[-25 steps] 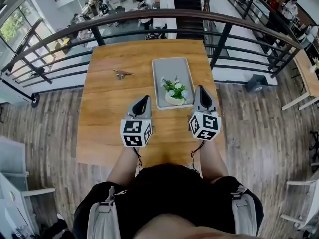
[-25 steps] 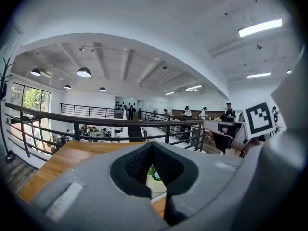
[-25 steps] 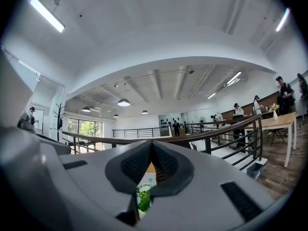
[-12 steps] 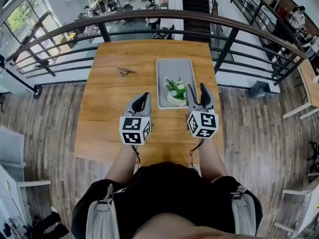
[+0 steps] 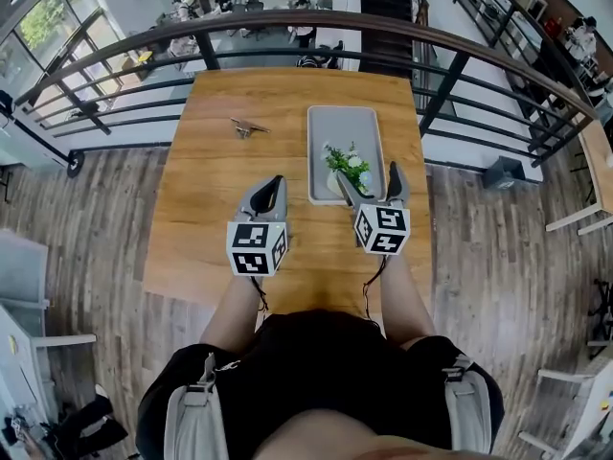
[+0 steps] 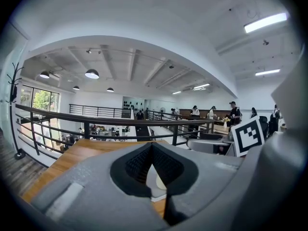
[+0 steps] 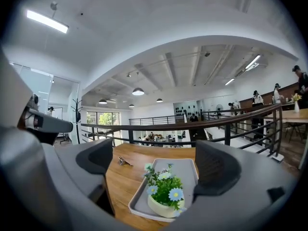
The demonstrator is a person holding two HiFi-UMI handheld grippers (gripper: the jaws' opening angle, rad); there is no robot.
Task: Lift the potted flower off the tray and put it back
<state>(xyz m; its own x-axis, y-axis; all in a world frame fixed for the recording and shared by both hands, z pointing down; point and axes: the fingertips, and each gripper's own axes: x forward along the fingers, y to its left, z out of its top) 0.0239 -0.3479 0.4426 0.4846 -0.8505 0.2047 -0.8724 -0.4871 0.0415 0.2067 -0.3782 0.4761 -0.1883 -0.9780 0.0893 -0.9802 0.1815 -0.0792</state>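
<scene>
The potted flower [image 5: 347, 169], a cream pot with green leaves and blue and white blooms, stands at the near end of the grey tray [image 5: 345, 123] on the wooden table. My right gripper [image 5: 370, 182] is just in front of the pot and its jaws are opening wide. In the right gripper view the potted flower [image 7: 166, 196] sits low between the spread jaws, with neither pad touching it, on the tray [image 7: 187, 170]. My left gripper [image 5: 273, 182] rests to the left of the tray. In the left gripper view that gripper [image 6: 151, 147] is shut on nothing.
A small metal object [image 5: 248, 126] lies on the table [image 5: 220, 190] left of the tray. A dark railing [image 5: 287, 22] runs along the table's far edge and right side. Beyond it is a drop to a lower floor with people.
My right gripper has gone from shut to wide open. It has also moved left and forward, up to the pot. The left gripper has stayed where it was.
</scene>
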